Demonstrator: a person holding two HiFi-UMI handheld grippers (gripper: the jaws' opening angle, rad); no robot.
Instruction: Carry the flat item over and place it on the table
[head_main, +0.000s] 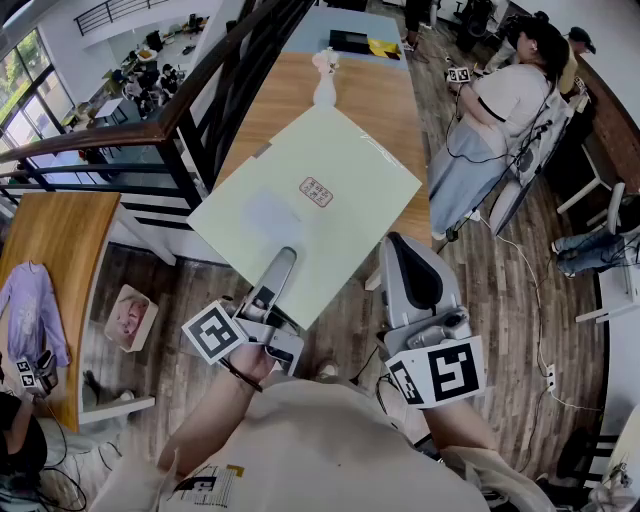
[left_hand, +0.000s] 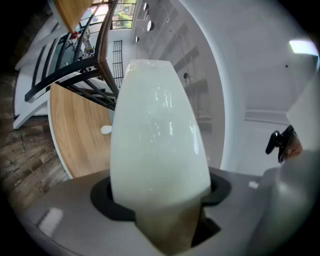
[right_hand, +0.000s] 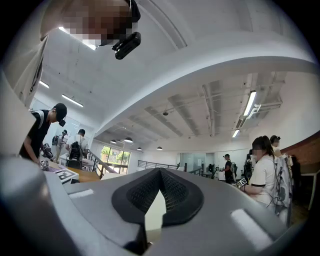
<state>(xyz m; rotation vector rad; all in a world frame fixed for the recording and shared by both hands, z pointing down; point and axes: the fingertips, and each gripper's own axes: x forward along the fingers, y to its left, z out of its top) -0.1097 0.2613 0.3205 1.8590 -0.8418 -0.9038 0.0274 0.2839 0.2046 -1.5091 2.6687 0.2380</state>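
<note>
A large pale green flat sheet (head_main: 330, 170) with a small red-printed label hangs in the air in front of me, tilted like a diamond. My left gripper (head_main: 283, 262) is shut on its near left edge, the upper jaw lying over the sheet. My right gripper (head_main: 398, 250) is shut on the near right edge. In the left gripper view the sheet (left_hand: 155, 140) rises glossy between the jaws. In the right gripper view only a thin pale sliver of the sheet (right_hand: 156, 212) shows between the black pads. The long wooden table (head_main: 375, 100) lies beyond the sheet.
A white vase-like object (head_main: 325, 85) stands on the wooden table. A person in a white shirt (head_main: 505, 100) stands at its right side. A dark stair railing (head_main: 200, 110) runs at the left, with another wooden table (head_main: 60, 240) below it.
</note>
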